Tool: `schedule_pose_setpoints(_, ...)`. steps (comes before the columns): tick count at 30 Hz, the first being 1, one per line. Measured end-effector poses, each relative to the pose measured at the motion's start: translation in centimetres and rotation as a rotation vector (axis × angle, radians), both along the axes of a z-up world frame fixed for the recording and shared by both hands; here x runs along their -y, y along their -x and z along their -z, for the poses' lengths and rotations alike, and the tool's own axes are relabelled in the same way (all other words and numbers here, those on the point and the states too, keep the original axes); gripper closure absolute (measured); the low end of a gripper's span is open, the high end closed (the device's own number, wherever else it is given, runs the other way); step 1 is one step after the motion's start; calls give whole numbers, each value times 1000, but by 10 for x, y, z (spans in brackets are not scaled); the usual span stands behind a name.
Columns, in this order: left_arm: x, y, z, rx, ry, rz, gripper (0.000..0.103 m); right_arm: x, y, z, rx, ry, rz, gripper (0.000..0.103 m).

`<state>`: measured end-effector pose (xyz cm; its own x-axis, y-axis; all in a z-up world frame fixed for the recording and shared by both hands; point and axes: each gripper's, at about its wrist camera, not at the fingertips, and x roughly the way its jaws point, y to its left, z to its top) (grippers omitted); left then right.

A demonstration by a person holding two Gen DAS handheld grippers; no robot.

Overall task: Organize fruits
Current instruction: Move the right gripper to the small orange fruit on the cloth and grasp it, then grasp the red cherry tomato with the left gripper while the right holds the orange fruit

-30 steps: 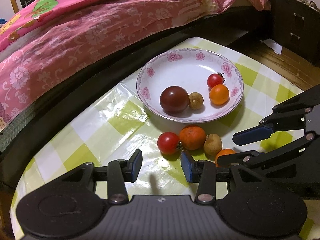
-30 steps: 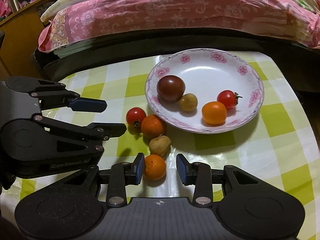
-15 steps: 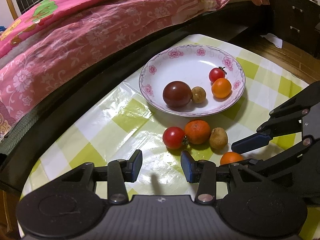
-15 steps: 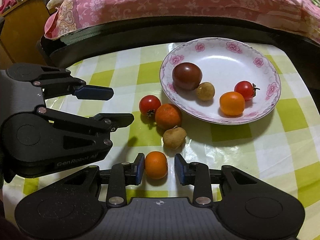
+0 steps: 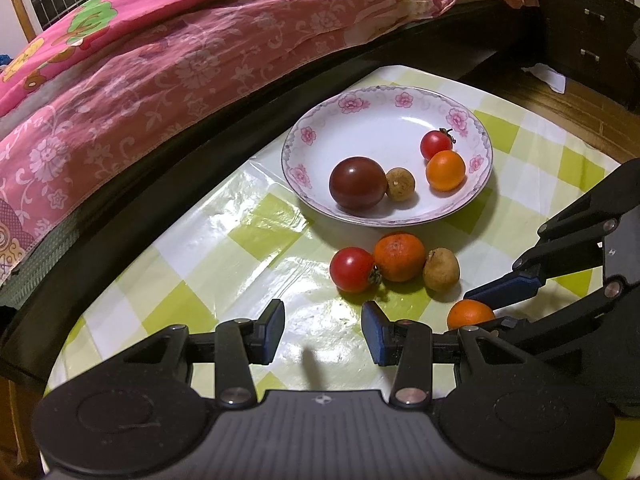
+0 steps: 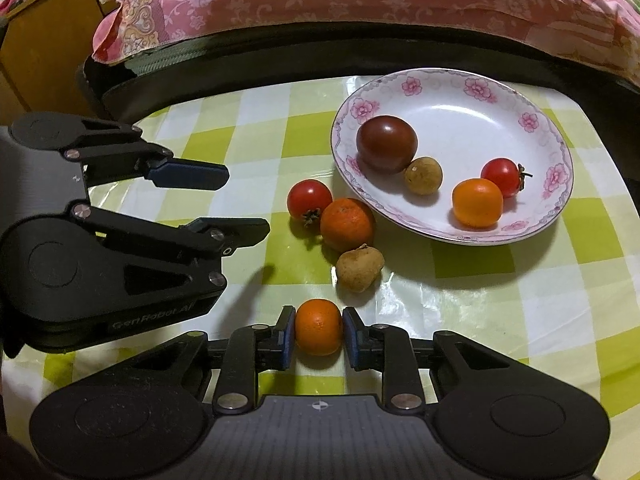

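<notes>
Black, our left gripper is hanging with its jaws wide apart and nothing between them, just above the checked counter. To its right we are seeing a red tomato, a mandarin and a brown longan lying close together, beside the plate. Our right gripper is closing narrow on a small orange, both pads touching its sides, near the counter's front edge. Further right, the plate is carrying a dark tomato, another longan, an orange tomato and a cherry tomato.
</notes>
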<state>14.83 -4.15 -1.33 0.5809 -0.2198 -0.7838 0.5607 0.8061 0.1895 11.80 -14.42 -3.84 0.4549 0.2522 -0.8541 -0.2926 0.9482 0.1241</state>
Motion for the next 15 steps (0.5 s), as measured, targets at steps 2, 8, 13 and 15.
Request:
schedule_pose_setpoints(2,0,0,1,1,-3,2,53,-1,1,0,3,8,-7,82)
schedule_pose_setpoints(8,1,2,3,-8,2,19,53,7,5,-7,9,0,6,83)
schedule_pose_setpoints(13,4,5,8,-33,24,54,53,21,9,-12,8,-22,48,82)
schedule_pose_setpoints(15,7,5,10,-28,17,53,53,27,10,-12,9,-25,62,82)
